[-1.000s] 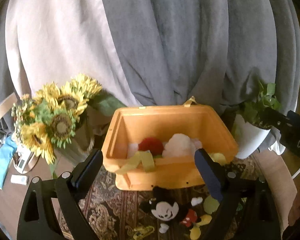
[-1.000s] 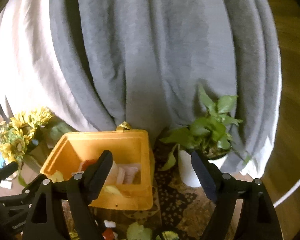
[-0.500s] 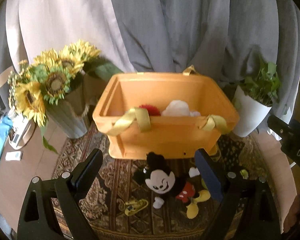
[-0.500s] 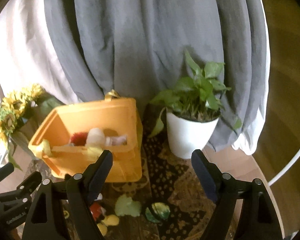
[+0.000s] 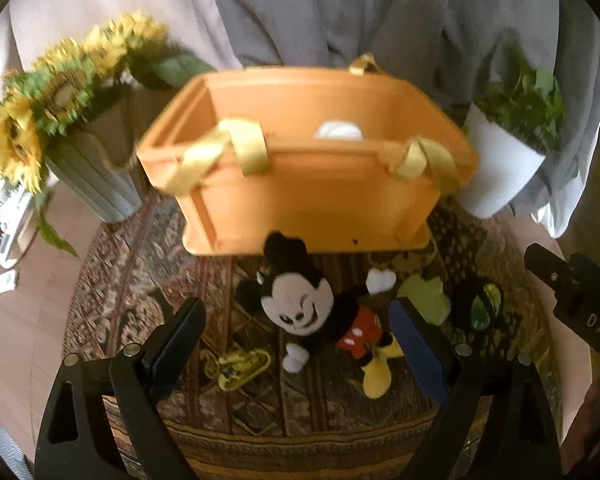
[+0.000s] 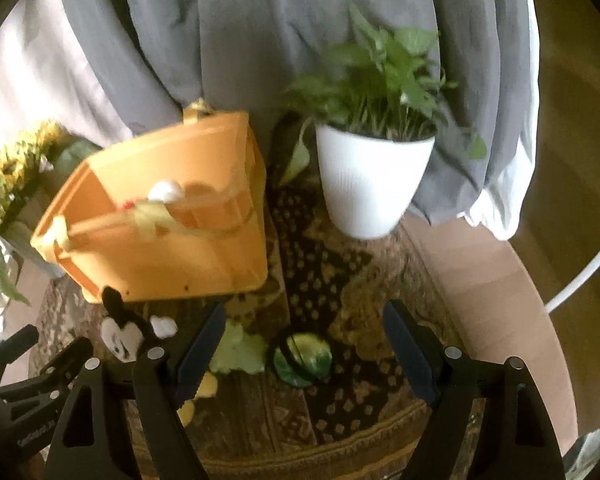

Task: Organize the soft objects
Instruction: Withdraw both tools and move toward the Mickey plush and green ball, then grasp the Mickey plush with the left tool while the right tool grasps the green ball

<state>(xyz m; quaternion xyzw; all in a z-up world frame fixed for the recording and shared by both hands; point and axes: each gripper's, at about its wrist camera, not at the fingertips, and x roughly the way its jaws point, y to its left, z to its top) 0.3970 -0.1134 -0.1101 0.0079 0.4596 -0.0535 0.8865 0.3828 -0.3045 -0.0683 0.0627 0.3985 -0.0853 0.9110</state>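
Below left claw (image 5: 296, 344), mouse plush (image 5: 300, 312) lay before orange bin (image 5: 308, 200), awaiting pickup; both claws wide open, empty; right claw (image 6: 304, 356) over green ball (image 6: 302, 358).

Grey curtain (image 6: 260, 40) bkgd, patterned rug (image 5: 140, 288)

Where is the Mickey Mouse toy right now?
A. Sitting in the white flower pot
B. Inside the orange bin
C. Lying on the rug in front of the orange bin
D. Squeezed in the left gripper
C. The Mickey Mouse toy lies on the patterned rug just in front of the orange bin, and the open left gripper is not touching it.
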